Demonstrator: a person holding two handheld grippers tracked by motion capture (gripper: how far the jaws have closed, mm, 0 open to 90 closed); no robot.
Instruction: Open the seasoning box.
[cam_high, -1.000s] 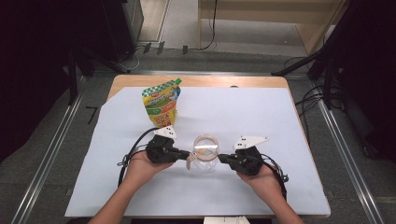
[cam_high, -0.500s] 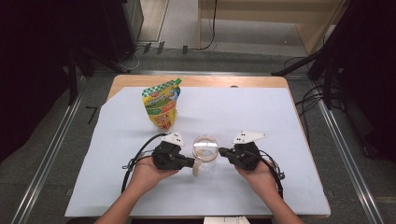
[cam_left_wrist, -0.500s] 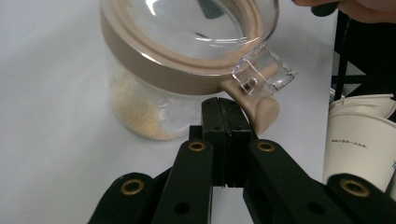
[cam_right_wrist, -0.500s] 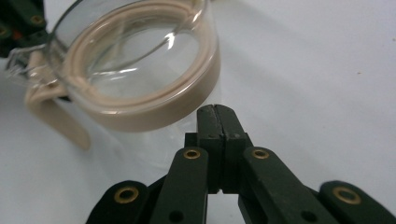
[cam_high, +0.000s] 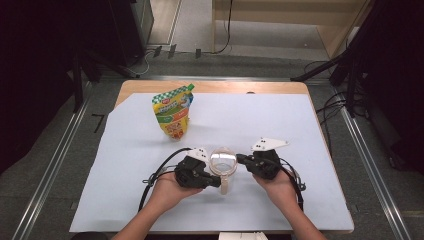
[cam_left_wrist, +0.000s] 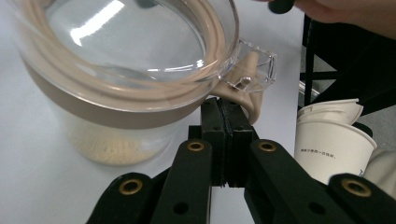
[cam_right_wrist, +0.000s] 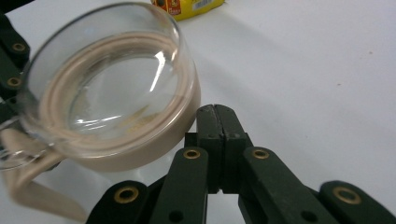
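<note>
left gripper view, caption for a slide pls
Left gripper, jaws shut, at the beige latch of a clear-lidded jar on the white table.

grey floor (cam_high: 45, 165) with metal rails (cam_high: 52, 167); wooden furniture (cam_high: 280, 12) behind.

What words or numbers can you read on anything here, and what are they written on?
Nothing here can be read for sure.
Paper cup: one line of small dark print, too small and blurred to read.
Snack pouch: colourful label with print, too small to read in the high view.
Snack pouch, bottom edge in the right gripper view: a barcode and print, cut off and blurred.
Glass jar: no writing visible.
</note>
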